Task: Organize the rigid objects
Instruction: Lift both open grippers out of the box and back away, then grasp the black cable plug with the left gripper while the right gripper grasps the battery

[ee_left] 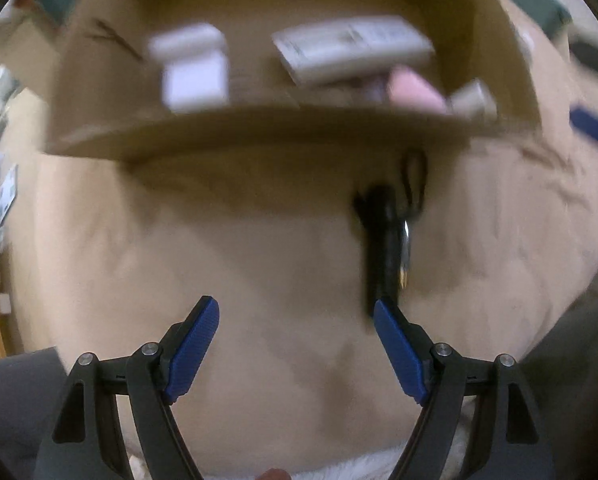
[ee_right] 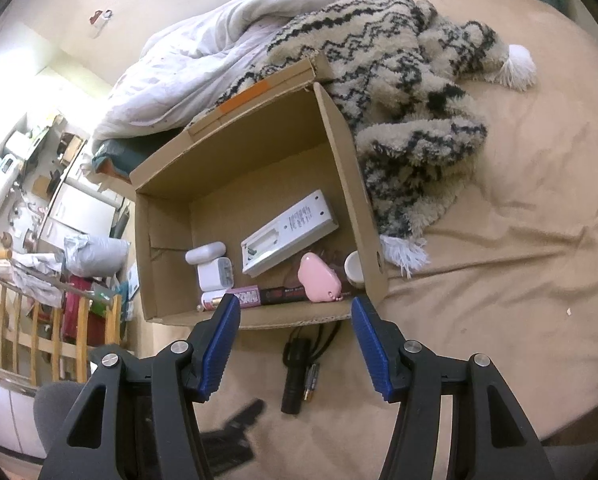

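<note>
On a tan bed sheet [ee_right: 499,280], a black cylindrical flashlight [ee_right: 295,376] and a slim dark battery [ee_right: 311,382] are lying just outside an open brown cardboard box [ee_right: 363,200] holding small gadgets. The left claw [ee_left: 297,346] is hovering wide and empty beside the flashlight; it should probably centre over the barrel before closing. The right claw [ee_right: 295,340] is waiting half-open, empty.

Patterned shaggy blanket [ee_right: 411,92] bunched beside white duvet [ee_right: 203,52] on tan bedsheet [ee_right: 519,220]; wooden railing [ee_right: 59,336] left.
</note>
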A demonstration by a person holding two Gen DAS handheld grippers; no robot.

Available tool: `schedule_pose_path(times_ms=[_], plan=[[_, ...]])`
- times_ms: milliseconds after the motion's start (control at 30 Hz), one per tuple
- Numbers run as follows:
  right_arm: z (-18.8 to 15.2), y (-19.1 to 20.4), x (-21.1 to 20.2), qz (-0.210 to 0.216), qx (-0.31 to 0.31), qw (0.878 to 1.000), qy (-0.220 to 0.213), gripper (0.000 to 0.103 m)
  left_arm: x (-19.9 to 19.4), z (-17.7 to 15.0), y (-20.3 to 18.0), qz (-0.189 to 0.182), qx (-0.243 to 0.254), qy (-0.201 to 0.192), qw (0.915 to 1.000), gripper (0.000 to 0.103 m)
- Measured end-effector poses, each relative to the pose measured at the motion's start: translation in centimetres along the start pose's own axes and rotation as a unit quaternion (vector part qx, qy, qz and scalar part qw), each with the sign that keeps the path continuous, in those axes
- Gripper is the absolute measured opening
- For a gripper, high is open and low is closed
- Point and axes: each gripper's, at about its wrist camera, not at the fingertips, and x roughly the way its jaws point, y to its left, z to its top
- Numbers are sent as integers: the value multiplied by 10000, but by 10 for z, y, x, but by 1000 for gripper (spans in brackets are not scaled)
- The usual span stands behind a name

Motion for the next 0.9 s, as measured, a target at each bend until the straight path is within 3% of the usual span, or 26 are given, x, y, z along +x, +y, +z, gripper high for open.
schedule_pose_path(times_ms=[133,200,500,767,833,900], plan=[[2,-8,-2,117,196,9997,10,61,10,0,-4,-215,-73,145,9996,68],[3,-10,-3,149,257,9996,-4,61,8,3,-5,-286,-99,48,9995,58],[9,-7,-1,216,238,9995,9,61,14,17,-3,-450,-301,99,9985,58],[8,-6,2,111,194,9997,39,61,29,36,-22,-330,-77,160,9993,56],[8,-8,3,74,204,9998,47,61,30,40,-22,-334,-158,85,9993,53],[9,-10,5,36,219,9997,60,61,31,45,-21,-312,-227,62,9992,43]])
